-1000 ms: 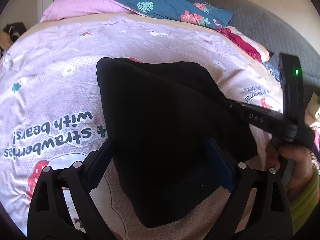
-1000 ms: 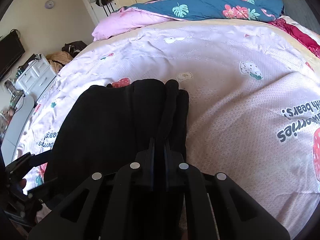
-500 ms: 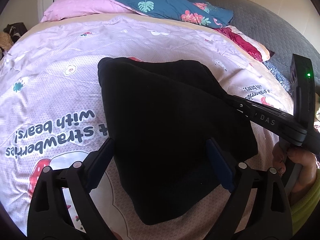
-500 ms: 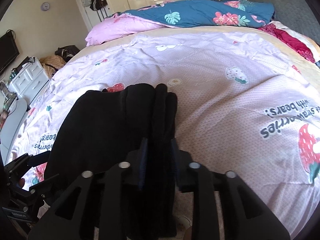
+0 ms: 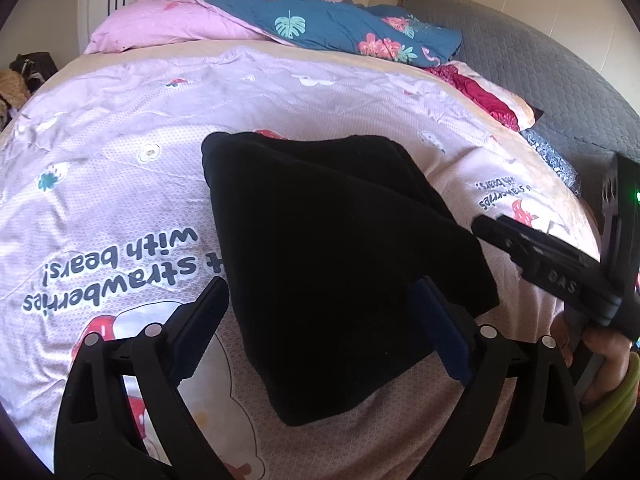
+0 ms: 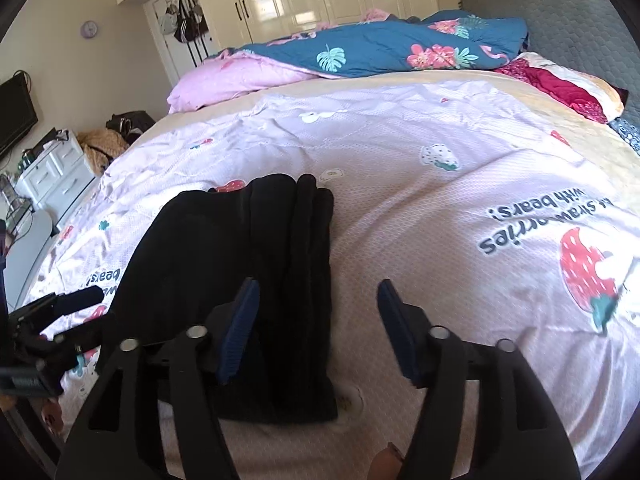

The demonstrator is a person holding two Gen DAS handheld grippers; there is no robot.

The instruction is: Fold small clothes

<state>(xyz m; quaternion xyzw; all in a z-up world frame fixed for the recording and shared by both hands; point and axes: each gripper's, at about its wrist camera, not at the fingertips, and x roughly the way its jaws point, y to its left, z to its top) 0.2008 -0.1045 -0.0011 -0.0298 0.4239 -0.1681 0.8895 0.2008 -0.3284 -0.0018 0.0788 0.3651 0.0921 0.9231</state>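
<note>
Left gripper (image 5: pixel 320 320) gapes wide over the folded black garment (image 5: pixel 332 248) mid-bedspread (image 5: pixel 120 160) — only the right view shows its stacked folds (image 6: pixel 308 240). Right gripper (image 6: pixel 316 324) is spread wide too — holding nothing.

1. my left gripper (image 5: pixel 320 312): jaws spread wide, both fingers level and pointing forward; the dark pads (image 5: pixel 440 328) face each other with a broad gap between them.
2. my right gripper (image 6: pixel 316 324): jaws also spread wide, blue-edged pads (image 6: pixel 238 330) facing inward, nothing pinched between them.
3. from the left wrist view, the right gripper's body comes in from the right edge, angled down and leftward, with my right hand (image 5: pixel 600 356) wrapped around its handle.
4. from the right wrist view, the left gripper shows at the lower left edge, low and pointing rightward.
5. the two grippers sit side by side, apart, not touching.
</note>
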